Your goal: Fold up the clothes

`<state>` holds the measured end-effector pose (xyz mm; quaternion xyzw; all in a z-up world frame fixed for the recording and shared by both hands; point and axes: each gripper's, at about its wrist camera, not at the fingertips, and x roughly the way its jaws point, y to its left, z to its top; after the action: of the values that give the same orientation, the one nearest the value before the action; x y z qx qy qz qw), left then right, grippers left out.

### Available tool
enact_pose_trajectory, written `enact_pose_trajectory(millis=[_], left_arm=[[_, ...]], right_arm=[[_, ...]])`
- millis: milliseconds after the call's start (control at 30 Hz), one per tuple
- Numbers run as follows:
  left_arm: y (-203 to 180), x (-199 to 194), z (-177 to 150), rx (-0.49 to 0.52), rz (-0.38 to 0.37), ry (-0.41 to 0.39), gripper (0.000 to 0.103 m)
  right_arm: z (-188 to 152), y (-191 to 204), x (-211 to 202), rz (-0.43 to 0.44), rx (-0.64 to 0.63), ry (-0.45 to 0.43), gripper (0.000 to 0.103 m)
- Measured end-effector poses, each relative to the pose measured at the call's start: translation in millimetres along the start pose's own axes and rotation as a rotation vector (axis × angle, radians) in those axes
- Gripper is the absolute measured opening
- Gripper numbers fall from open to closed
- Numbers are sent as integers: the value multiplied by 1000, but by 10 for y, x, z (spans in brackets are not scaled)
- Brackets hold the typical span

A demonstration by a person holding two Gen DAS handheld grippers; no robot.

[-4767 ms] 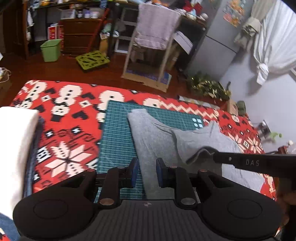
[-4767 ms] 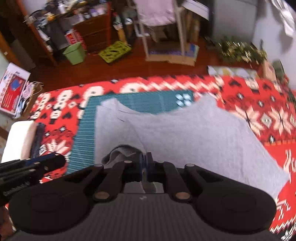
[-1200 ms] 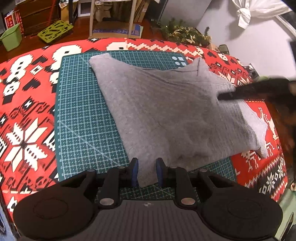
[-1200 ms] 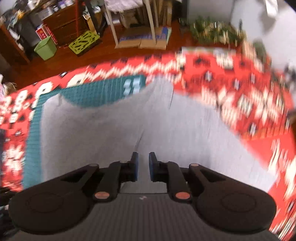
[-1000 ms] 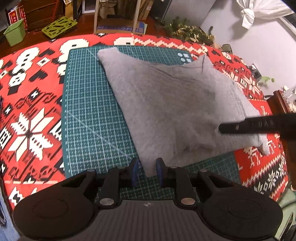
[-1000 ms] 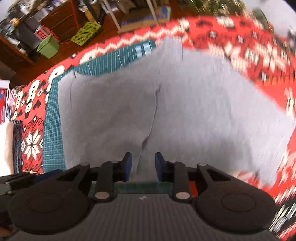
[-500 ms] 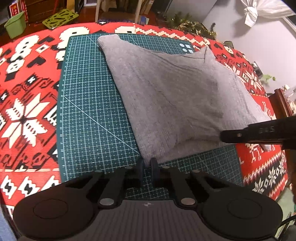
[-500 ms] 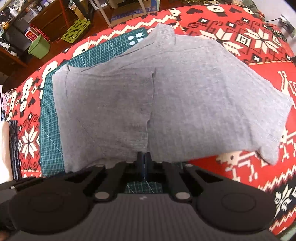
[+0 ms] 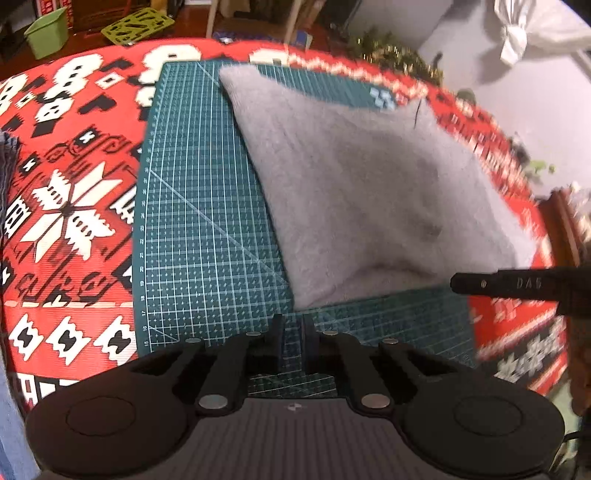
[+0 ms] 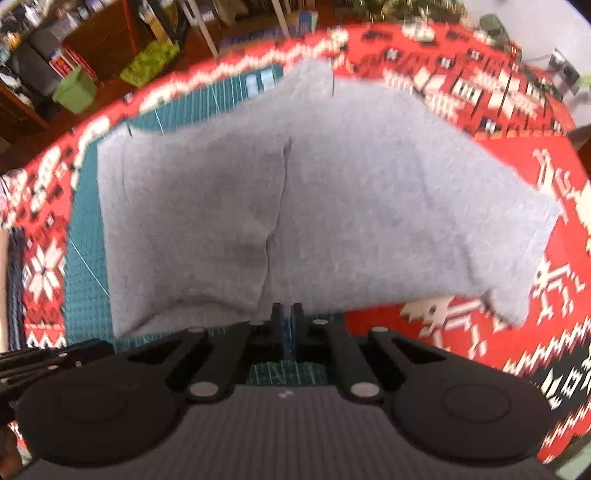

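Observation:
A grey garment (image 9: 369, 184) lies spread across the green cutting mat (image 9: 203, 221), with one side trailing onto the red patterned blanket (image 9: 74, 184). My left gripper (image 9: 292, 321) is shut on the garment's near left corner. My right gripper (image 10: 287, 308) is shut on the near edge of the garment (image 10: 332, 184), where a seam runs down to it. The near edge between the two grippers looks slightly raised off the mat (image 10: 83, 221). In the left wrist view the right gripper (image 9: 517, 284) shows as a black bar at the right.
A stack of folded cloth (image 10: 14, 277) sits at the blanket's left edge. Beyond the bed are a green bin (image 9: 48, 33), a lime crate (image 9: 142, 24), wooden chair legs and shelving. The blanket (image 10: 517, 332) drops away at the right.
A second ago both grippers were open just short of the near edge. They have since closed on it. Both views are now blurred and the garment has shifted slightly.

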<state>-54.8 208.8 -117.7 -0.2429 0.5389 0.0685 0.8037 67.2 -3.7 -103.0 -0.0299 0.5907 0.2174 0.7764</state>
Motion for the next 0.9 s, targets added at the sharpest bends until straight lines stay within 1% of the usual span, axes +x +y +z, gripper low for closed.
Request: enact_pose_trajectory(millis=[33,133,200,267,300,333,433,533,567,600,633,667,767,900], left_arm=[[9,-36,33,-20,-15,-15,6],[-19,-71,196,-33,-35,-63,6],[-66,-47,327,-15,-38,-89,6],[-87,0,418,-7,-38,-98,6],[-96,25,461,-3,-38,-102,6],[-105,49,503,0,-39,-105,6],[-132,123,632,10,-39,-116,6],[-150,200,730,24,-43,-114,6],[-142,228,737,26,-43,-106,6],[-130,256,739,28,-43,-96,6],[-118,284,741,30,-44,-87,6],[-106,312,743,32,-44,-78,6],[-70,397,749,37,-45,-51,6],[-23,445,755,30,-50,-29,6]], right_arm=[[35,-3,-38,5,-4,-21,8],[232,19,-44,17,-13,-77,9],[401,31,3,15,-12,-104,9],[585,41,68,6,-10,-132,10],[668,33,97,1,-8,-145,11],[751,35,142,-7,-7,-153,14],[949,45,314,-30,-21,-132,24],[1052,68,468,-37,-41,-104,24],[1068,79,517,-44,-53,-92,23],[1078,92,564,-52,-66,-80,21],[1082,101,586,-64,-74,-79,7],[1084,106,587,-81,-78,-89,1],[1093,109,590,-124,-84,-113,0],[1116,16,577,-106,-40,-111,0]])
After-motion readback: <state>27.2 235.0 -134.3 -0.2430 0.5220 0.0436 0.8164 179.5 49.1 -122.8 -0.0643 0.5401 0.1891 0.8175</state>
